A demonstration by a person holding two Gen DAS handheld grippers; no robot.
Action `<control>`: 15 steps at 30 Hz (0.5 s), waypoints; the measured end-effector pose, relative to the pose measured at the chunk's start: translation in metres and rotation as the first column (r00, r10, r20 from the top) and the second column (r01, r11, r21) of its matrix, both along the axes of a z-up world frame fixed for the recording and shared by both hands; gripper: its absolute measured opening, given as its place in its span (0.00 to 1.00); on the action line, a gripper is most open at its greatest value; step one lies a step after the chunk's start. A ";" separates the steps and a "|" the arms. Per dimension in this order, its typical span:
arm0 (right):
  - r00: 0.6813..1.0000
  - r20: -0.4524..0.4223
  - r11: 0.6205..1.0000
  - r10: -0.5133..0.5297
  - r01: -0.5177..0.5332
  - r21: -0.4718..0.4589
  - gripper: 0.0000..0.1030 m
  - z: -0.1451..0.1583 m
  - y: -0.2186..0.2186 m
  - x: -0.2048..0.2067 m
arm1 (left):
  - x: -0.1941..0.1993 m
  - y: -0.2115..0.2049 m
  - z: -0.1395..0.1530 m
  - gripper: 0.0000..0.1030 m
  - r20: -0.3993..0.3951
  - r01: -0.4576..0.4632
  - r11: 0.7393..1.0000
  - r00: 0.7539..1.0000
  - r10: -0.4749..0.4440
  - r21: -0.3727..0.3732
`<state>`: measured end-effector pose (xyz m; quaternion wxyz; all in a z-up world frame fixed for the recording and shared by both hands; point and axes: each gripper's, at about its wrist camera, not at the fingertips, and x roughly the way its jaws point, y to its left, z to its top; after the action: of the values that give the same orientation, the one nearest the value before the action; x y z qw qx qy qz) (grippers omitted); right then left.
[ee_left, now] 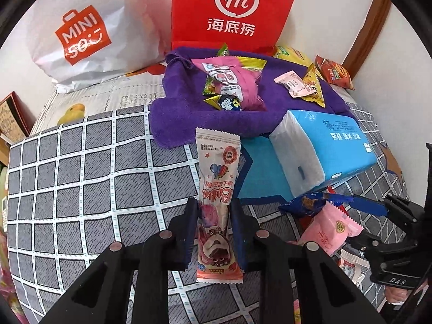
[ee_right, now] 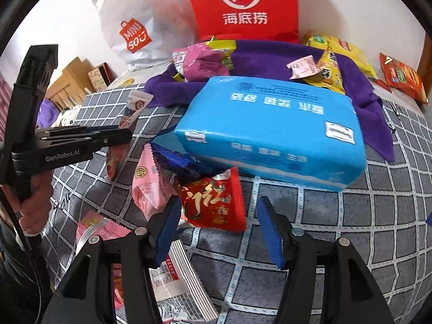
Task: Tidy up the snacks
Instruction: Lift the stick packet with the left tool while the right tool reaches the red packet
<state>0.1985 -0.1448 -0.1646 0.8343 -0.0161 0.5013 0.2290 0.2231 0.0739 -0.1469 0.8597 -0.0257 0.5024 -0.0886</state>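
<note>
My left gripper [ee_left: 214, 209] is shut on a long pink snack packet [ee_left: 217, 178] and holds it upright over the checked cloth; the packet's top also shows in the right wrist view [ee_right: 133, 108] beyond the left gripper's body [ee_right: 81, 140]. My right gripper [ee_right: 218, 216] is open and empty, its jaws wide apart just in front of a red snack packet [ee_right: 213, 199]. A pink packet [ee_right: 151, 186] and a dark blue packet [ee_right: 172, 158] lie beside it. A purple towel [ee_left: 172, 108] at the back holds several snacks, among them a pink bag [ee_left: 237, 78].
A blue tissue pack [ee_right: 270, 132] lies across the middle, partly on a blue box [ee_left: 259, 170]. A red Haidilao bag [ee_left: 232, 8] and a white Miniso bag [ee_left: 81, 40] stand against the wall. More packets lie near the right gripper's left finger [ee_right: 172, 278]. Orange and yellow packets [ee_right: 402, 78] lie far right.
</note>
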 end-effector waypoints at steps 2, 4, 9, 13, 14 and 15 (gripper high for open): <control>1.000 -0.004 1.000 0.011 -0.011 -0.003 0.56 -0.001 0.004 0.001 | -0.002 0.004 0.001 0.23 0.002 -0.003 1.000 1.000 0.003 -0.008; 1.000 -0.007 1.000 0.015 -0.015 -0.009 0.57 -0.002 0.006 0.001 | -0.003 0.006 0.002 0.23 0.005 -0.005 1.000 1.000 0.005 -0.009; 1.000 -0.025 1.000 0.018 -0.019 -0.025 0.57 -0.008 0.012 0.003 | -0.006 0.011 0.003 0.23 0.005 -0.013 1.000 1.000 0.013 -0.015; 1.000 -0.020 0.999 0.024 -0.025 -0.043 0.59 -0.010 0.015 0.002 | -0.007 0.013 0.002 0.23 -0.002 -0.014 1.000 1.000 0.013 -0.026; 0.999 -0.021 0.999 0.026 -0.027 -0.046 0.59 -0.011 0.016 0.002 | -0.007 0.013 0.002 0.23 -0.004 -0.013 1.000 1.000 0.013 -0.026; 0.999 -0.024 0.998 0.028 -0.029 -0.048 0.59 -0.012 0.017 0.003 | -0.007 0.013 0.002 0.23 -0.004 -0.013 1.000 1.000 0.013 -0.026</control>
<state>0.2013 -0.1280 -0.1764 0.8245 -0.0408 0.5160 0.2287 0.2157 0.0868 -0.1451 0.8590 -0.0402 0.5026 -0.0895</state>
